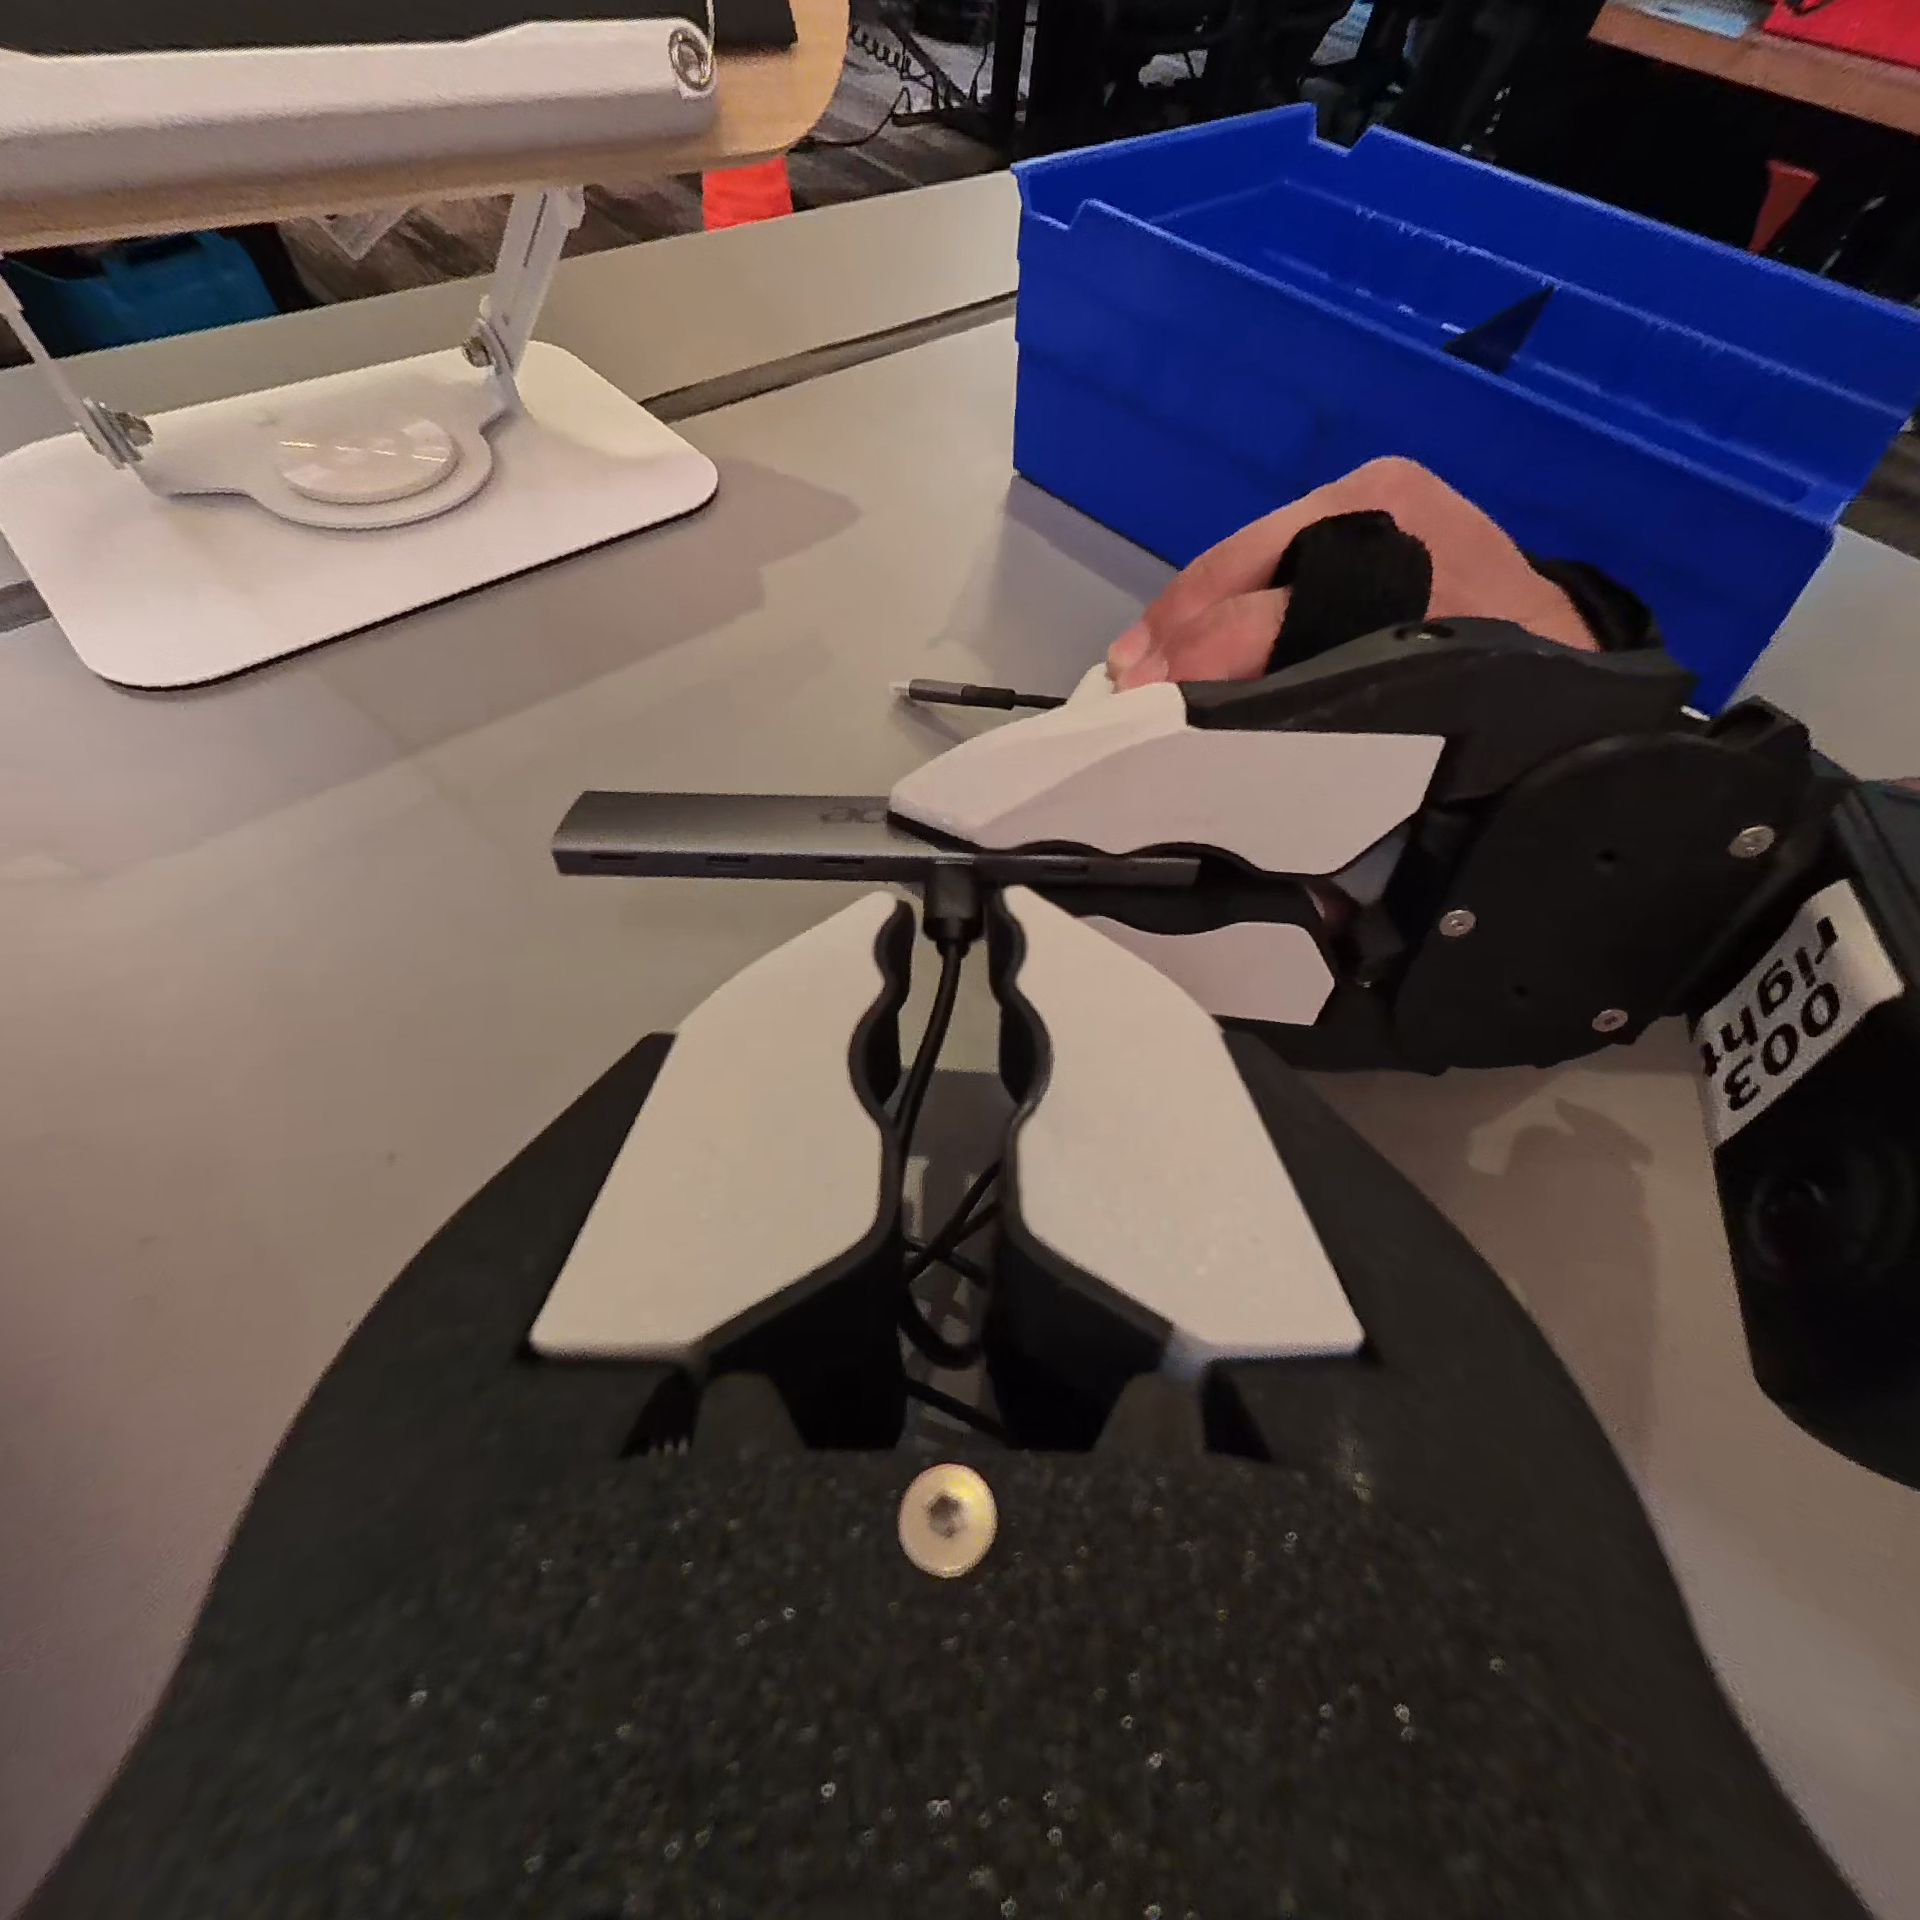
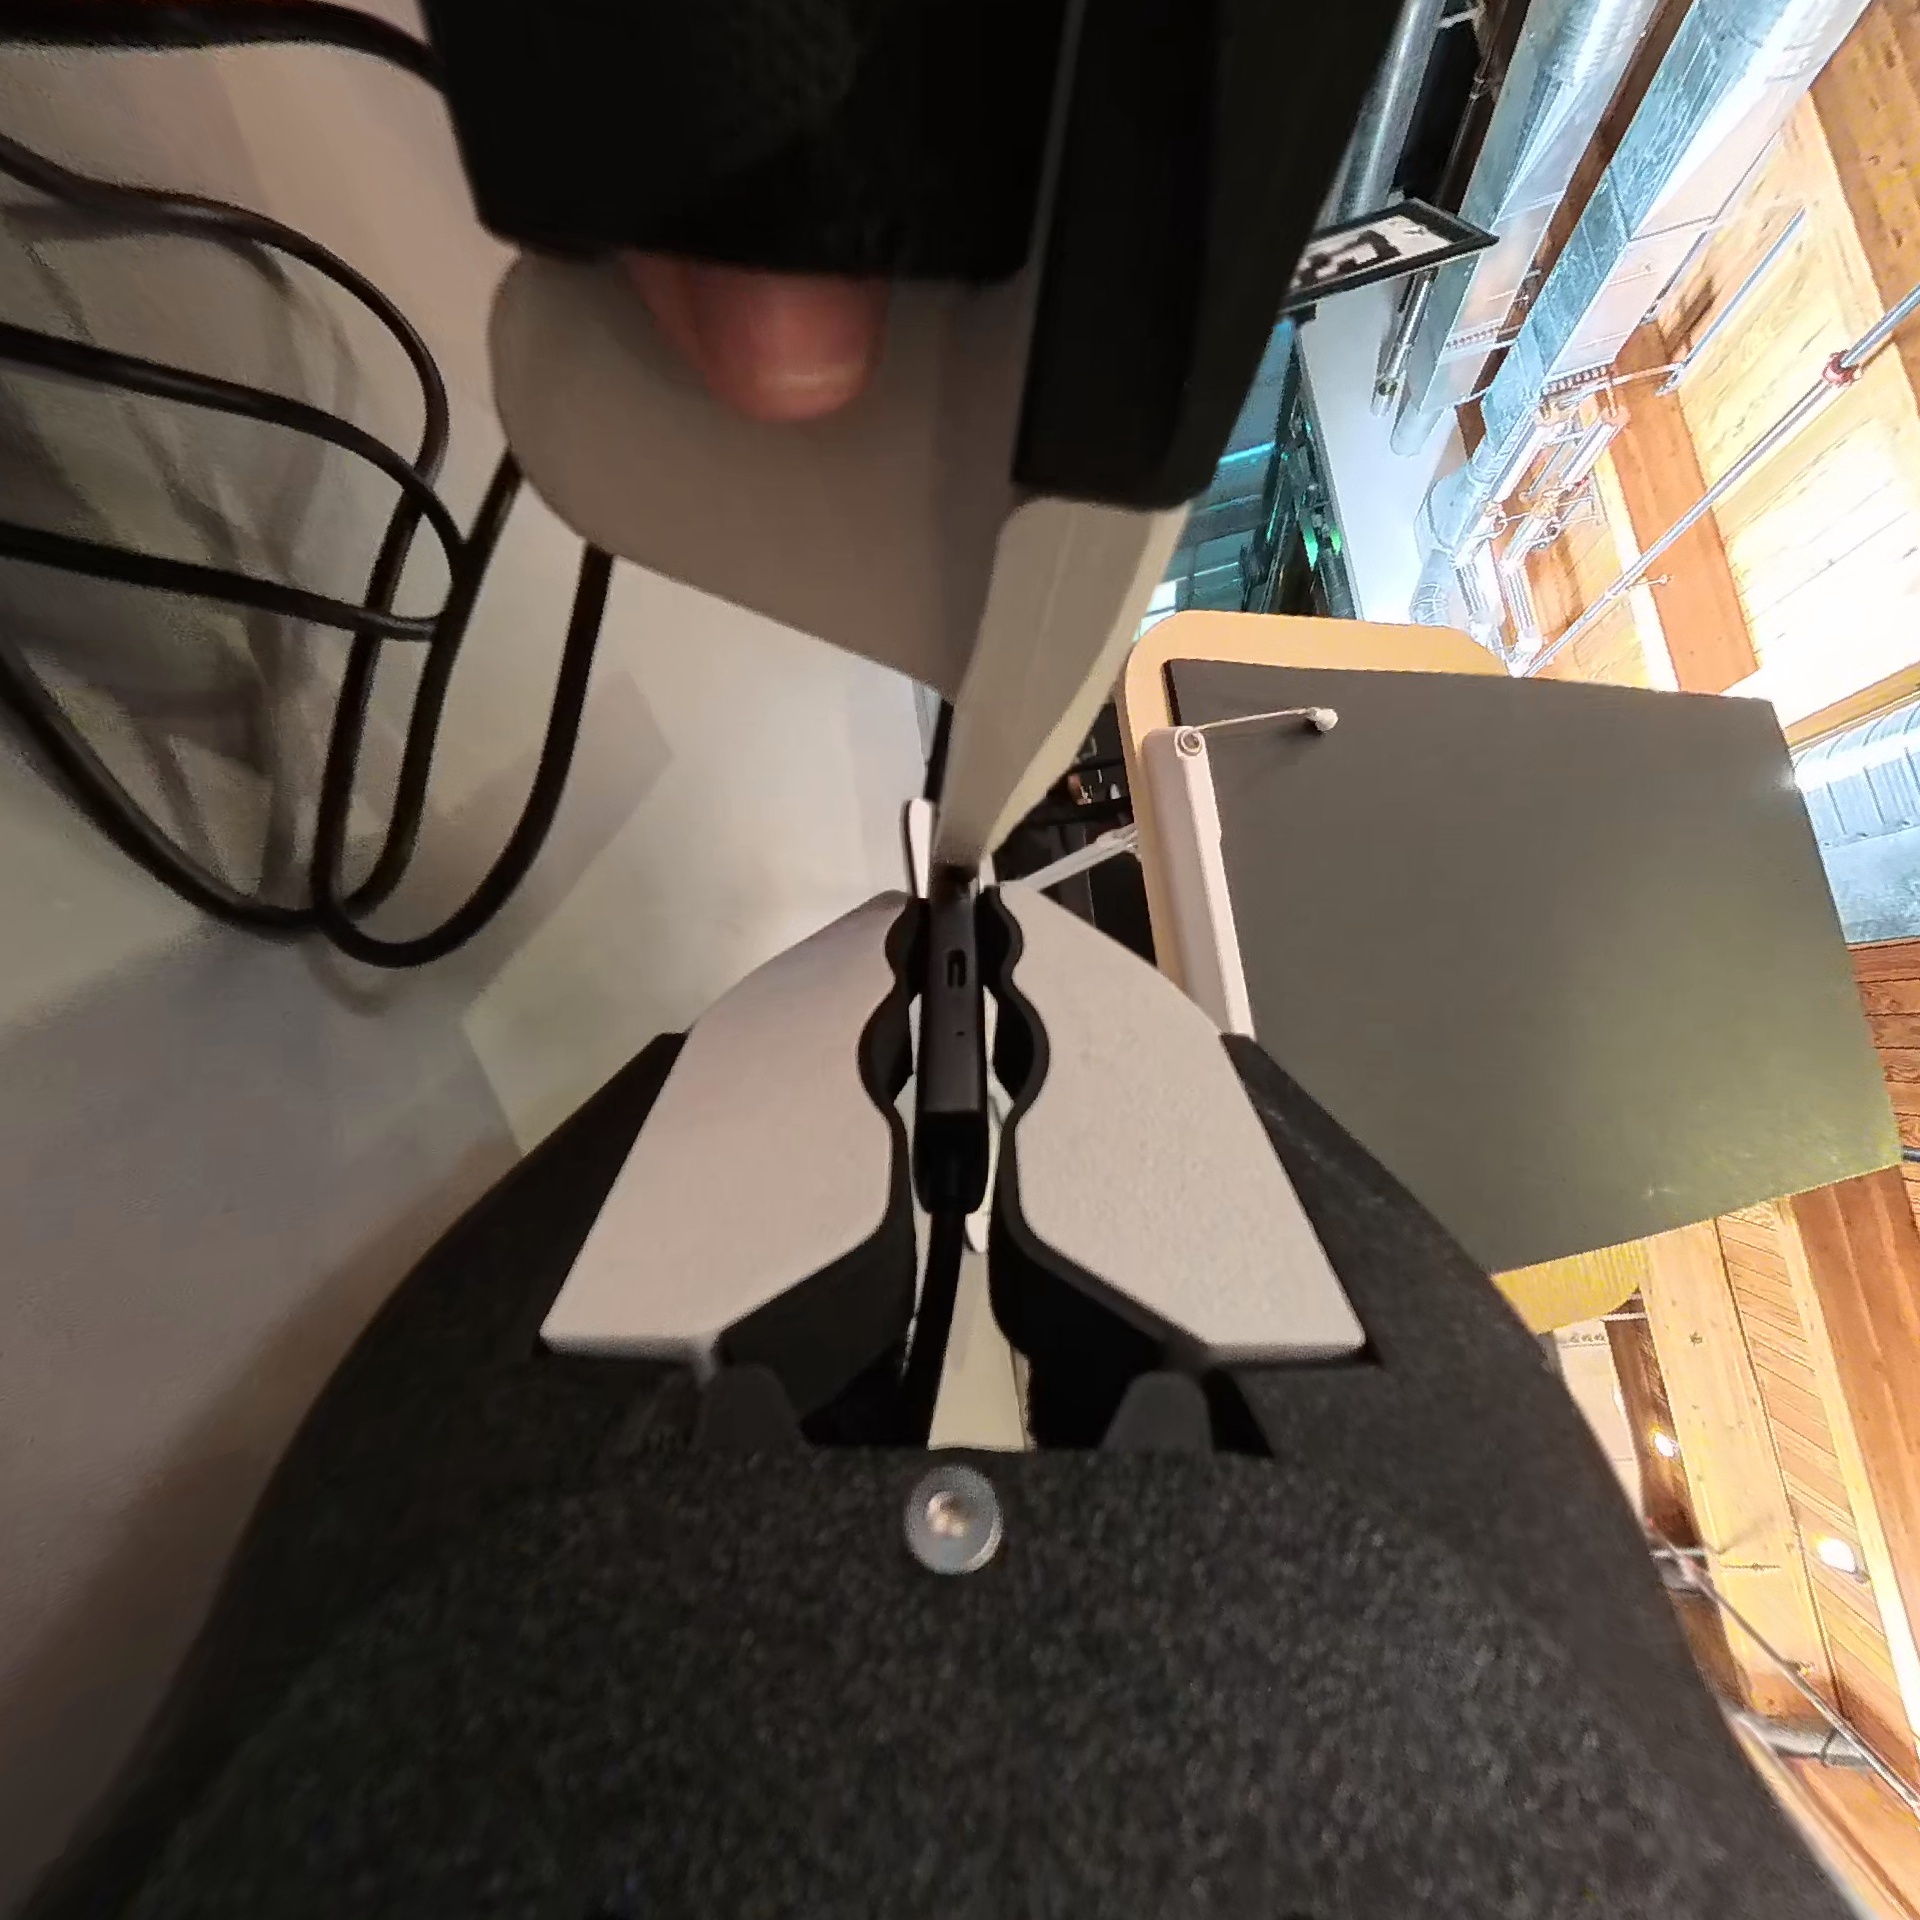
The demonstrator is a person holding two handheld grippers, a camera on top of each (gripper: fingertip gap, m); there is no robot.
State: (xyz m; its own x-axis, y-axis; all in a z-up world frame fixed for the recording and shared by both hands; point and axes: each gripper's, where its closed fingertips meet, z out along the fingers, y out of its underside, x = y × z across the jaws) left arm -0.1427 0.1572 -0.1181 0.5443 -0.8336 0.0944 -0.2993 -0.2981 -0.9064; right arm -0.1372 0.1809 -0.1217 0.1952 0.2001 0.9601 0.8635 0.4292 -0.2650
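Left wrist view: my left gripper (image 1: 948, 925) pinched black plug (image 1: 948, 902) stuck into grey hub (image 1: 727, 831). My right gripper (image 1: 1049, 862) squeezed hub's end, above grey table (image 1: 312, 883), near blue bin (image 1: 1299, 343).

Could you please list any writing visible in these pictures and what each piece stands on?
I will not quote writing; these things bear it.
White label on the right tool: black print.
Grey hub: faint mark on top.
Framed sign: pattern, nothing readable.
Left tool, black plug: none.
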